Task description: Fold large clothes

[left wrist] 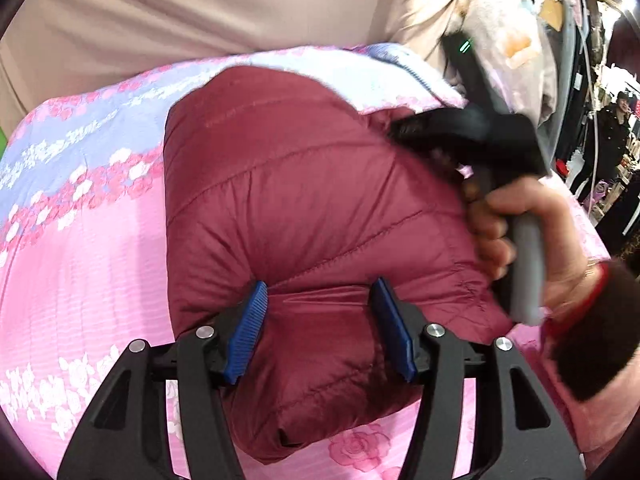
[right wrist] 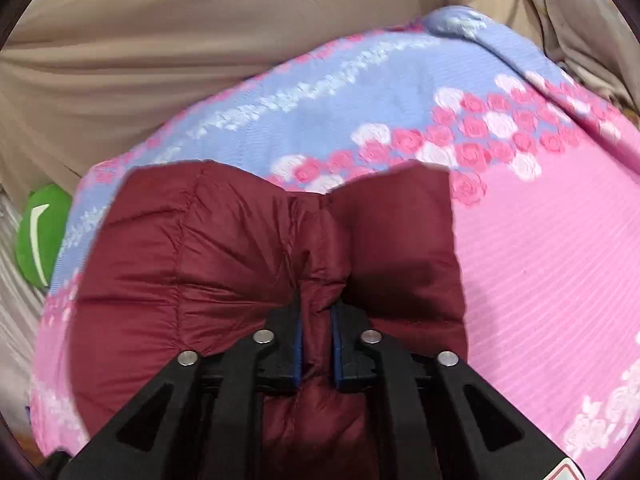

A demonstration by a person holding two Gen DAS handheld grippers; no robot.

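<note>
A maroon quilted puffer jacket [left wrist: 304, 184] lies bunched on a pink and blue floral bedspread [left wrist: 80, 240]. In the left wrist view my left gripper [left wrist: 320, 320] holds a thick fold of the jacket's near edge; its blue pads [left wrist: 250, 320] stand apart and creases radiate from them. In the right wrist view my right gripper [right wrist: 316, 320] has its pads nearly together, pinching a thin ridge of the jacket [right wrist: 224, 256]. The left view also shows the right gripper's black body [left wrist: 480, 136] at the jacket's right edge, with a hand [left wrist: 516, 236] on its handle, motion-blurred.
Beige cloth [right wrist: 200, 40] hangs behind the bed. A green object [right wrist: 40, 232] sits off the bed's left edge. Hanging garments [left wrist: 520, 40] and a standing person in dark clothes [left wrist: 612, 140] are at the far right. The bedspread [right wrist: 540, 260] stretches to the jacket's right.
</note>
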